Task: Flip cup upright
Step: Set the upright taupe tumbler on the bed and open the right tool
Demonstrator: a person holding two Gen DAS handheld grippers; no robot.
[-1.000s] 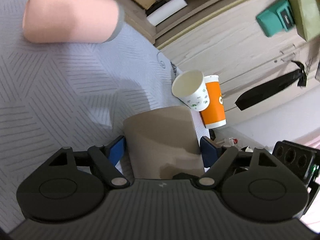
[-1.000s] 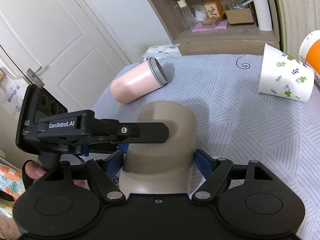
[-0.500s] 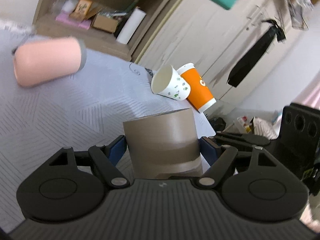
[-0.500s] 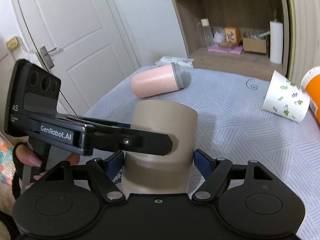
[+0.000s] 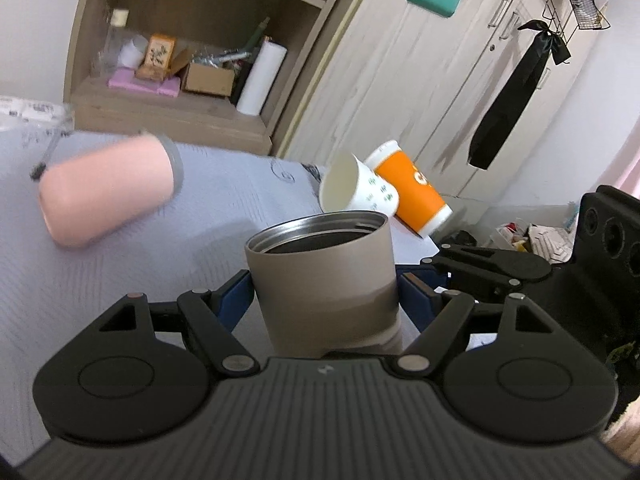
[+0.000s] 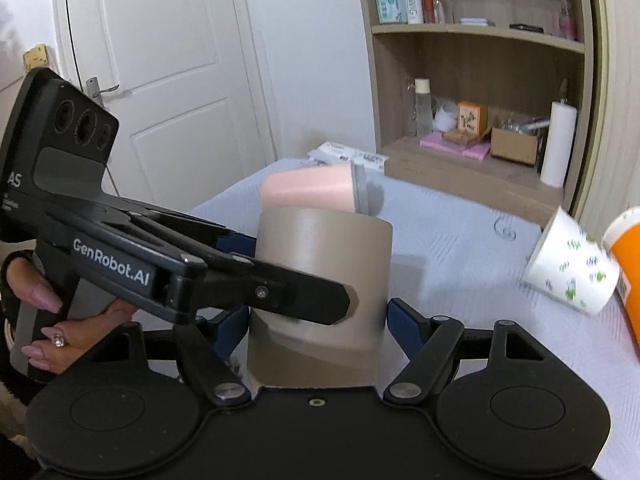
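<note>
A taupe metal tumbler (image 5: 324, 284) is held between both grippers above the grey patterned table. Its open steel mouth (image 5: 316, 232) faces up and slightly away in the left wrist view. My left gripper (image 5: 326, 292) is shut on its sides with blue pads. My right gripper (image 6: 320, 316) is shut on the same tumbler (image 6: 320, 264) from a crossing angle. The left gripper's arm (image 6: 200, 280) crosses in front of the tumbler in the right wrist view.
A pink tumbler (image 5: 108, 188) lies on its side at the far left of the table (image 5: 100, 280). A white leaf-print paper cup (image 5: 356, 192) lies tipped against an orange paper cup (image 5: 412, 196) near the table's right edge. A shelf unit (image 6: 480, 100) stands behind.
Both grippers have rotated the taupe tumbler from base-up to mouth-up. Its steel rim now shows in the left wrist view, and both views have tilted up toward the room.
</note>
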